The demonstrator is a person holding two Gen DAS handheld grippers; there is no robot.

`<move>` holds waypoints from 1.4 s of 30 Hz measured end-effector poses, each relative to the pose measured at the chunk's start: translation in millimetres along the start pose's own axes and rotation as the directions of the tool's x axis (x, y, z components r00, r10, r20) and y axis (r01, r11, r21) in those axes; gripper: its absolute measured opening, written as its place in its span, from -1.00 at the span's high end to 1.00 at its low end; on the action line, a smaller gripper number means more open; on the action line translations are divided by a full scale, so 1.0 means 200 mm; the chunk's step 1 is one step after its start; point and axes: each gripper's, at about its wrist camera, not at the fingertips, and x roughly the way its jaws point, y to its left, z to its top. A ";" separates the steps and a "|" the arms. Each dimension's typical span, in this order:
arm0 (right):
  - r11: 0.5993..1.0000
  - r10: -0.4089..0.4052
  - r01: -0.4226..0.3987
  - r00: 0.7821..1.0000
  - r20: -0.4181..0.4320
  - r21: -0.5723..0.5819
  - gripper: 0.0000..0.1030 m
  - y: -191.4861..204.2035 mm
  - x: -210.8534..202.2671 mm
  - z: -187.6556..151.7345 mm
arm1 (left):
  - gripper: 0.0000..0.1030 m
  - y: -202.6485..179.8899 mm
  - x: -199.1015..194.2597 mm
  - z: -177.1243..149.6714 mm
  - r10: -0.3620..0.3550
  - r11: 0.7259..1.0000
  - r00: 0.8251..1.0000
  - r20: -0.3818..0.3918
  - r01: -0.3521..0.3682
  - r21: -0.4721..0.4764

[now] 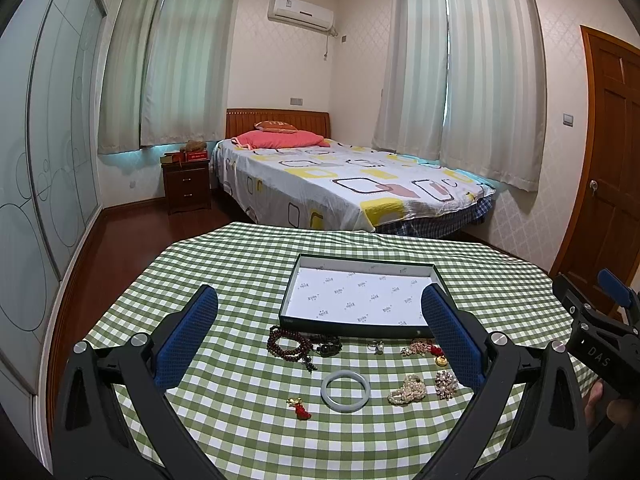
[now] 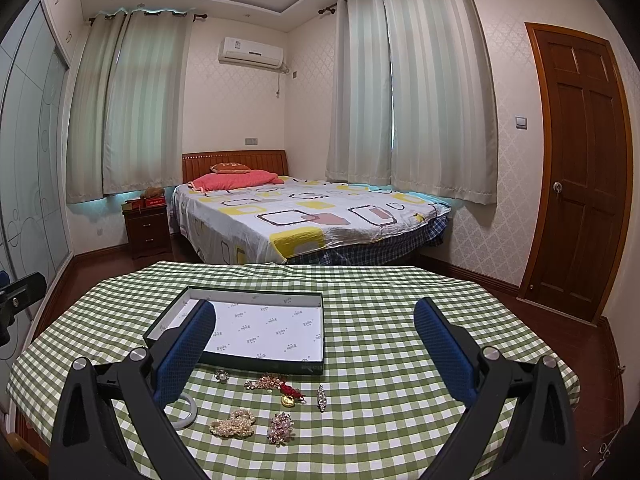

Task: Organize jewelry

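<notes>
An empty dark-rimmed box (image 1: 292,284) (image 2: 240,360) with a white printed lining lies on the green checked table. In front of it lie a dark red bead string (image 1: 288,343), a pale jade bangle (image 1: 345,391) (image 2: 191,410), a pearl bracelet (image 1: 408,390) (image 2: 234,423), a rhinestone brooch (image 1: 446,384) (image 2: 281,427), a red-and-gold charm (image 1: 299,408), a gold pendant with red cord (image 1: 439,358) (image 2: 289,398), a small pearl ring (image 1: 377,346) (image 2: 221,376) and a narrow crystal clip (image 2: 321,397). My left gripper (image 1: 320,340) is open above the jewelry. My right gripper (image 2: 316,348) is open above it too, holding nothing.
The right gripper's body (image 1: 596,332) shows at the right edge of the left wrist view. Beyond the table stand a bed (image 2: 304,216), a nightstand (image 2: 146,230), curtained windows and a wooden door (image 2: 580,168). A glass wardrobe (image 1: 44,160) lines the left wall.
</notes>
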 end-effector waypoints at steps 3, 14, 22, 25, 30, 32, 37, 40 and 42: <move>1.000 0.000 0.000 1.000 0.000 0.001 -0.89 0.00 0.00 0.01 | -0.92 0.00 0.00 0.00 0.000 1.000 1.000 0.001 0.000 0.000; 1.000 0.001 -0.001 1.000 0.001 0.000 -0.89 0.00 0.00 0.00 | -0.92 0.00 0.00 0.00 0.001 1.000 1.000 0.000 -0.001 0.000; 1.000 0.001 -0.001 1.000 0.002 0.000 -0.89 0.01 0.00 0.00 | -0.92 0.00 0.00 0.00 0.001 1.000 1.000 -0.001 -0.001 0.000; 1.000 0.003 -0.003 1.000 0.001 -0.001 -0.89 0.01 0.00 0.00 | -0.92 0.00 0.00 -0.01 0.001 1.000 1.000 -0.002 -0.001 0.000; 1.000 0.005 -0.005 1.000 -0.001 -0.001 -0.89 0.01 0.00 0.01 | -0.92 0.01 0.01 -0.03 0.001 1.000 1.000 -0.006 -0.001 0.002; 1.000 0.007 -0.007 1.000 -0.002 0.000 -0.89 0.01 0.00 0.00 | -0.92 0.01 0.02 -0.04 0.001 1.000 1.000 -0.010 -0.001 0.003; 1.000 0.011 -0.011 1.000 -0.008 -0.004 -0.89 0.02 0.02 -0.01 | -0.92 0.00 0.04 -0.04 0.002 1.000 1.000 -0.016 -0.002 0.005; 1.000 0.013 -0.013 1.000 -0.010 -0.004 -0.89 0.02 0.03 -0.03 | -0.92 0.01 0.06 -0.05 0.004 1.000 1.000 -0.021 -0.004 0.006; 1.000 0.016 -0.017 1.000 -0.012 -0.003 -0.89 0.02 0.05 -0.04 | -0.92 0.01 0.08 -0.06 0.006 1.000 1.000 -0.028 -0.006 0.007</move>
